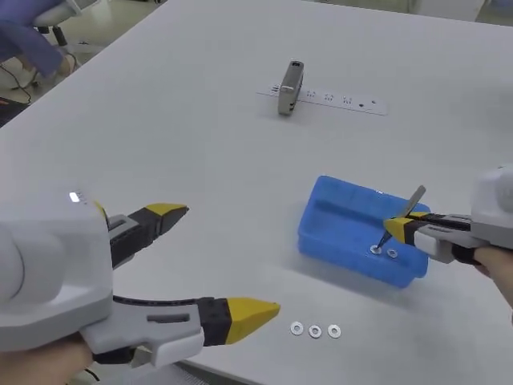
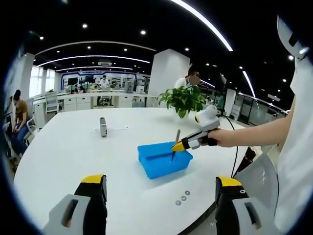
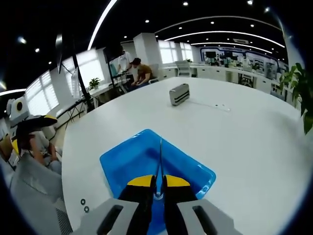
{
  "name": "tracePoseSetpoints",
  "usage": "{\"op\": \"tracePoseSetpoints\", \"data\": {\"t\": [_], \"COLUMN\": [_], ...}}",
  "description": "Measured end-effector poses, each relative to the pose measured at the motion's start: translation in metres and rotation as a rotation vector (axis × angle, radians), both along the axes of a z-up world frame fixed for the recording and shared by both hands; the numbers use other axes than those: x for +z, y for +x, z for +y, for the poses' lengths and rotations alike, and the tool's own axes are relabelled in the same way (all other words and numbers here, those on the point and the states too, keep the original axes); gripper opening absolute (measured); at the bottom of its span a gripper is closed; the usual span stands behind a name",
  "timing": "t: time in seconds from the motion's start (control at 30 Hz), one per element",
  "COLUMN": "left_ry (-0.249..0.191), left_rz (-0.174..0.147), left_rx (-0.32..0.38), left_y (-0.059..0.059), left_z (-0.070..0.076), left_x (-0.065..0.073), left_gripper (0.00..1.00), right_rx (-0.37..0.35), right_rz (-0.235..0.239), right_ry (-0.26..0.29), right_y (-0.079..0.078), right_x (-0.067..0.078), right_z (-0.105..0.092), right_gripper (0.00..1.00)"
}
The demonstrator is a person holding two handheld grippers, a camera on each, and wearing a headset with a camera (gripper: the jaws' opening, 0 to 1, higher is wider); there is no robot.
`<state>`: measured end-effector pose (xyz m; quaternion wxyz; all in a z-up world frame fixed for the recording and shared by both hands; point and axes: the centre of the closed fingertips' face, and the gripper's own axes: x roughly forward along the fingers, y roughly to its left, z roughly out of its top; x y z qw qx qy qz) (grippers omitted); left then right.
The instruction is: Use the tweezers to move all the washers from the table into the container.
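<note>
While the table (image 1: pixel 200 160) carries the blue container (image 1: pixel 345 220), the left gripper (image 1: pixel 215 259) stands open and the right gripper (image 3: pixel 160 182) pinches the tweezers (image 3: pixel 161 156) over it. The head view shows two washers (image 1: pixel 383 252) inside, hidden behind jaws in the right gripper view, and three washers (image 1: pixel 315 330) outside.

Left hand-held gripper (image 1: pixel 225 259) gapes; right one (image 1: pixel 392 229) pinched.
</note>
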<state>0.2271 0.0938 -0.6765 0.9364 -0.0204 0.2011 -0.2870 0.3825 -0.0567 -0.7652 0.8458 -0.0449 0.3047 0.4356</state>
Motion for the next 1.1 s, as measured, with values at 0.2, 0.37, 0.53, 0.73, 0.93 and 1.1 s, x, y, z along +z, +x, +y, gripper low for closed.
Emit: {"op": "tracePoseSetpoints", "data": {"t": [0.2,0.37,0.53,0.73,0.93,1.1], "left_ry": [0.001,-0.002,-0.002,-0.001,0.001,0.004], "left_rz": [0.0,0.002,0.004,0.006,0.006,0.009], "left_rx": [-0.006,-0.006,-0.011,-0.02,-0.025,-0.029], "left_y": [0.0,0.001,0.0,0.001,0.0,-0.001], "left_z": [-0.002,-0.002,-0.003,-0.005,-0.008,-0.008], "left_x": [0.0,0.0,-0.001,-0.001,-0.001,-0.002], "left_gripper": [0.94,0.94,0.94,0.94,0.93,0.93], "right_rx": [-0.008,0.032,0.128,0.233,0.332,0.383], "right_rz": [-0.019,-0.037,-0.009,0.066,0.131,0.114], "right_ry": [0.089,0.14,0.256,0.225,0.143,0.049], "right_y": [-0.008,-0.023,-0.05,-0.079,-0.109,-0.122], "right_x": [0.023,0.039,0.058,0.04,0.008,-0.01], "right_z": [0.002,0.008,0.025,0.037,0.045,0.044], "right_gripper": [0.04,0.04,0.04,0.04,0.04,0.04]}}
